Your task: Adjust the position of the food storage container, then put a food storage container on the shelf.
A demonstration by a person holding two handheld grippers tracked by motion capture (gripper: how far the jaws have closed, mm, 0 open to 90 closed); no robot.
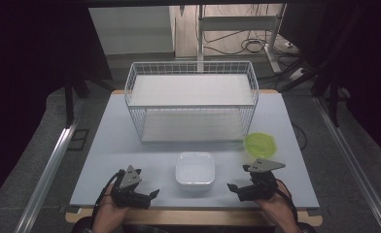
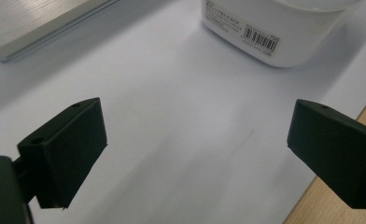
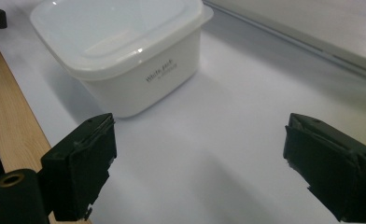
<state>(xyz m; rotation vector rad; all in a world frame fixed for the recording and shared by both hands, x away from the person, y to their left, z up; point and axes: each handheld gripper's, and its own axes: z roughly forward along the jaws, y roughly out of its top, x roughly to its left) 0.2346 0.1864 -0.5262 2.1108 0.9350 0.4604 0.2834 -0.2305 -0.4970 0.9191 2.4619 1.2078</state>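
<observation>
A white square plastic container (image 1: 195,168) sits open-topped near the table's front edge, between my two grippers. My left gripper (image 1: 152,194) rests low at the front left, pointing toward it, jaws wide open with nothing between them (image 2: 195,154). The container's labelled side (image 2: 274,32) lies ahead of it, apart from the pads. My right gripper (image 1: 231,187) stands at the front right, likewise open and empty (image 3: 200,163). The container (image 3: 125,51) is ahead and left in the right gripper view, untouched. A green round lid (image 1: 260,143) lies on the table behind the right gripper.
A white wire basket rack (image 1: 193,99) with two shelves stands across the back half of the white table top (image 1: 106,145). The wooden table edge (image 1: 193,217) runs along the front. Cables and metal frame legs lie on the floor beyond.
</observation>
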